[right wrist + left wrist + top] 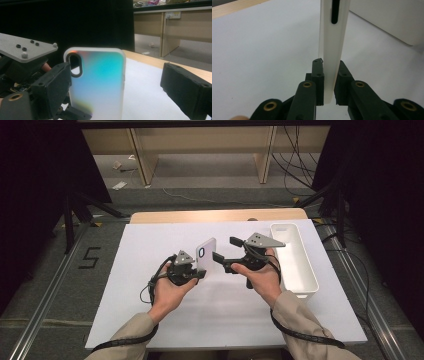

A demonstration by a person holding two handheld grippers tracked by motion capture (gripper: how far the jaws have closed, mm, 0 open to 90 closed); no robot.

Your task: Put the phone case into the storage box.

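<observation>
While clamped between the left gripper's [199, 273] fingers [318, 82] by its lower end, stands upright above the white bench [150, 285]: a phone case [205, 252], pale and see-through, camera cutout near the top. Seen edge-on from the left gripper view, thin white rim [333, 45] rising straight out from between both pads, pressed on either side. Seen flat-on from the right gripper view, glossy back [100, 82] shimmering blue-green, oval cutout at its upper left corner.

Spread wide, the right gripper's [224, 251] fingers [186, 92], holding nothing, one on each side of the case in their own view, not touching it. From above, just right of the case, tips aimed at it, with a small gap between.

Farther right of those fingers, beyond the right hand [262, 277], a long white bin [300, 265] lying on the bench, well apart from the case. Behind the bench's far edge, a strip of bare wood [215, 215].
</observation>
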